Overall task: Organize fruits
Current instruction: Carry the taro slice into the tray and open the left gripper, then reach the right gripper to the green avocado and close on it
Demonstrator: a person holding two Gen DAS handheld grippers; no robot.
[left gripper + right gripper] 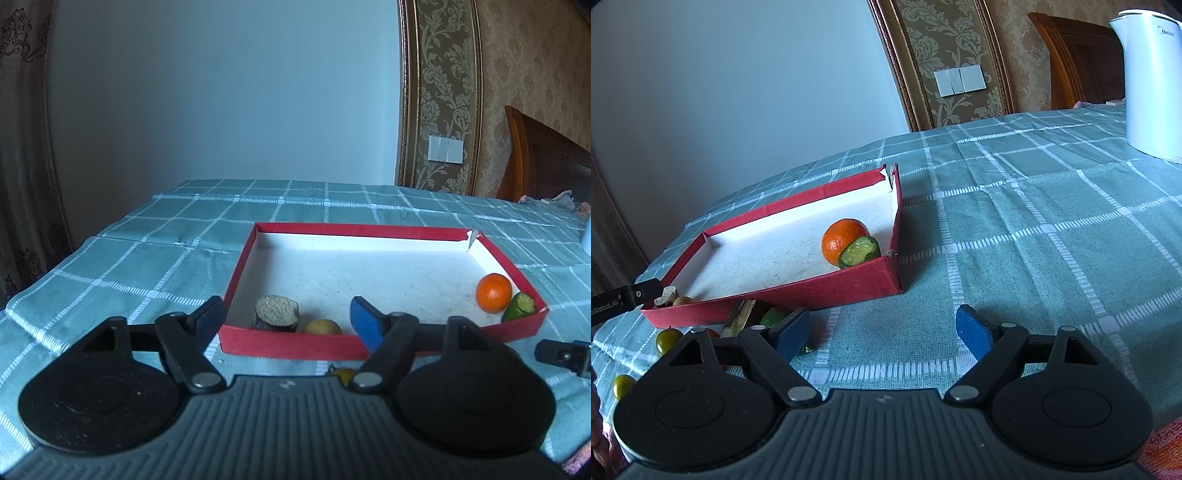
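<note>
A desk (1034,229) under a teal checked cloth carries a white kettle (1148,81) at its far side and a shallow red box (236,273). In the box's right near corner an orange (494,297) touches a green cut piece (519,312); a brown cut chunk (277,313) and a small yellow fruit (322,327) sit by the near wall. Small green fruits (668,340) lie outside. The left gripper (286,317) and right gripper (882,332) both stand wide, holding nothing
</note>
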